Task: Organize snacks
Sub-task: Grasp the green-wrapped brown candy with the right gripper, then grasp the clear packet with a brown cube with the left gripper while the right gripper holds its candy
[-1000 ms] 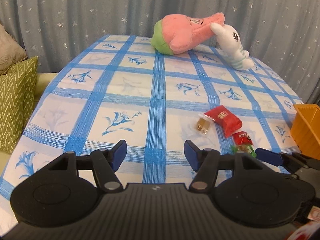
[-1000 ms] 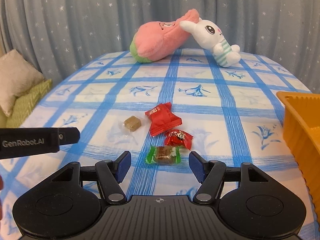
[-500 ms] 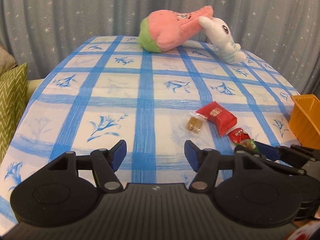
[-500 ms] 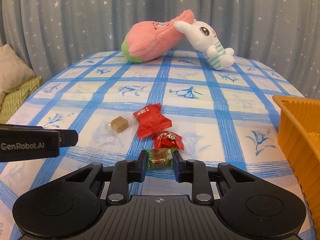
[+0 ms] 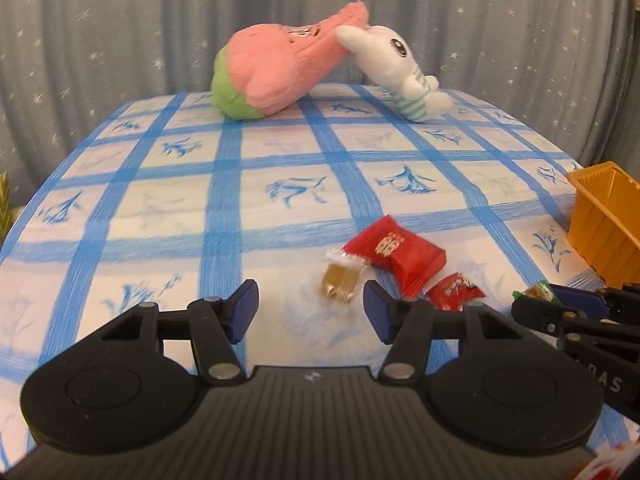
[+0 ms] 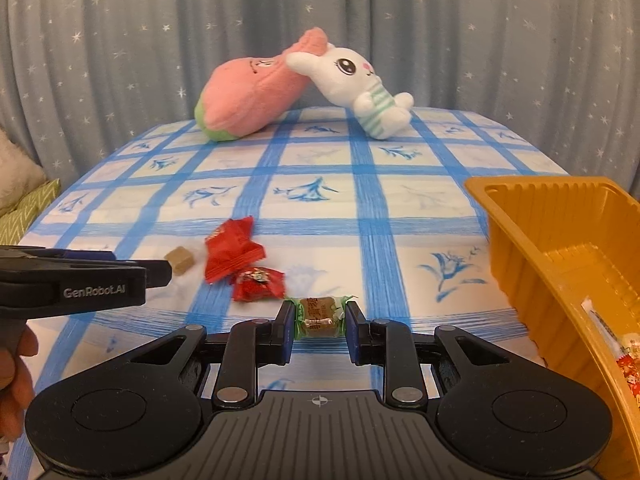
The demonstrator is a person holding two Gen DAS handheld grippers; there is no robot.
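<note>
Status, left to right: your left gripper (image 5: 310, 306) sits low over the blue-checked floral tablecloth (image 5: 280, 184), jaws spread but just been narrowing, nothing pinched. Between and just beyond its fingertips lies the clear-wrapped brown caramel cube (image 5: 338, 278), flat on the cloth, untouched. Just right of it, the large red foil snack packet (image 5: 398, 254), then the small red wrapped candy (image 5: 454, 290) nearer you, the two touching or close to it.

Your right gripper (image 6: 319, 326) is closed tight on the green-ended wrapped brown candy (image 6: 318, 314); both pads press its sides, and it looks lifted off the cloth. In the left wrist view the same candy shows at that gripper's tip, near the tray.

Orange ribbed plastic tray (image 6: 520, 216) sits at the right edge of the table, just right of the held candy, with some wrapped snacks already in its near corner.

Far end: pink-and-green plush toy (image 6: 248, 96) leaning against the white plush rabbit in a striped shirt (image 6: 356, 84). Grey star-print curtain (image 6: 120, 40) behind.
</note>
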